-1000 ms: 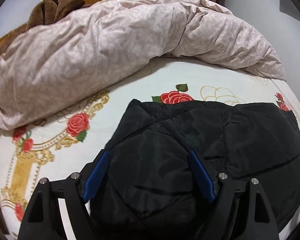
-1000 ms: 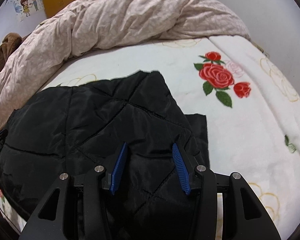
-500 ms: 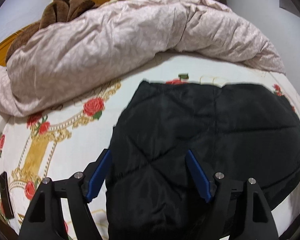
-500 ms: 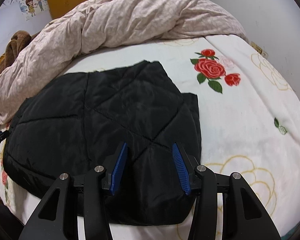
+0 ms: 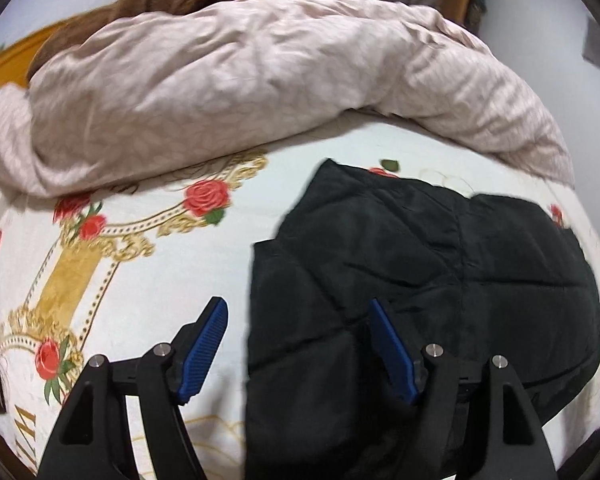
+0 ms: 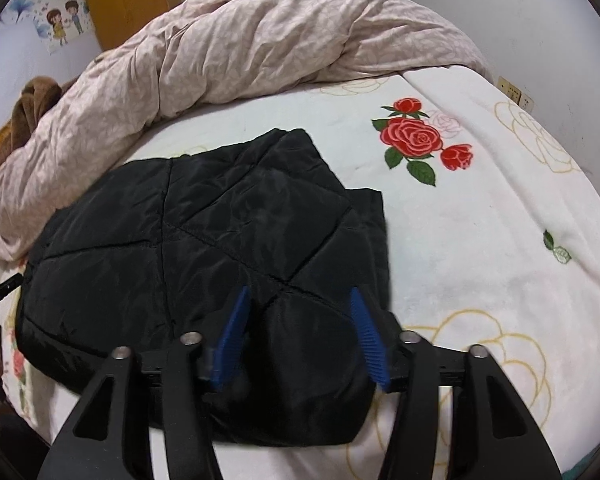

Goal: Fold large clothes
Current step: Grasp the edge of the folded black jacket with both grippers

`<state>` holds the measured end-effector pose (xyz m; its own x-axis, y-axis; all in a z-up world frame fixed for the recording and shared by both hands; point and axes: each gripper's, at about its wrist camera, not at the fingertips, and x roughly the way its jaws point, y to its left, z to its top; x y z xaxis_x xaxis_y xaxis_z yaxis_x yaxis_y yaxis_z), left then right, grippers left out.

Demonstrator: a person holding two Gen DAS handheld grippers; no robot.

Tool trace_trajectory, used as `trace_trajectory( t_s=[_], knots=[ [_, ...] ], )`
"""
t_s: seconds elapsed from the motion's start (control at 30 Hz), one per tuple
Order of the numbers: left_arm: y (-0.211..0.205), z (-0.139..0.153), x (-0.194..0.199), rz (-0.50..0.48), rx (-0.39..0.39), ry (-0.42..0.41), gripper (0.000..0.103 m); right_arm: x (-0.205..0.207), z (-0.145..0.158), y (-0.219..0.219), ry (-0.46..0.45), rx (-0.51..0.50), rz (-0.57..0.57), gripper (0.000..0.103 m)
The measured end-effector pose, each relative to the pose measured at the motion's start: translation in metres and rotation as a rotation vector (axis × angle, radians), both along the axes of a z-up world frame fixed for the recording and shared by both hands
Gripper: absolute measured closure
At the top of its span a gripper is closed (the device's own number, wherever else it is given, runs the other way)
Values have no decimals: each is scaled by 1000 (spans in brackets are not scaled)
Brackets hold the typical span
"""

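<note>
Your left gripper (image 5: 298, 344) and right gripper (image 6: 300, 336) both stood wide, holding nothing, poised above the folded black quilted padded jacket (image 6: 204, 248). It lay flat at six o'clock on the rose-printed white bedsheet (image 6: 480, 240), likely released. No containers showed.

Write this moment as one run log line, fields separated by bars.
stage: jacket folded | black jacket flat on bed sheet | left gripper open, empty | right gripper open, empty | duvet behind
</note>
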<state>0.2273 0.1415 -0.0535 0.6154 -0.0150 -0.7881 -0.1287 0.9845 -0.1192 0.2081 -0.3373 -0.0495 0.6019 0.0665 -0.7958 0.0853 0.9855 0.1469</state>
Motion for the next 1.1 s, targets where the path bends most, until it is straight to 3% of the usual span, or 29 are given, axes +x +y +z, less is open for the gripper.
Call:
trace_trajectory(
  t_s=[0.3, 0.47, 0.87, 1.1],
  knots=[
    [19, -40, 10, -11, -104, 91, 28, 5, -32, -12, 77, 43, -8, 39],
    [16, -50, 35, -32, -125, 98, 26, 20, -49, -27, 107, 142, -46, 28],
    [26, -47, 8, -65, -184, 66, 28, -1, -43, -31, 96, 180, -46, 27],
    [32, -70, 30, -57, -268, 79, 21, 15, -65, -40, 109, 287, -38, 25]
  ],
)
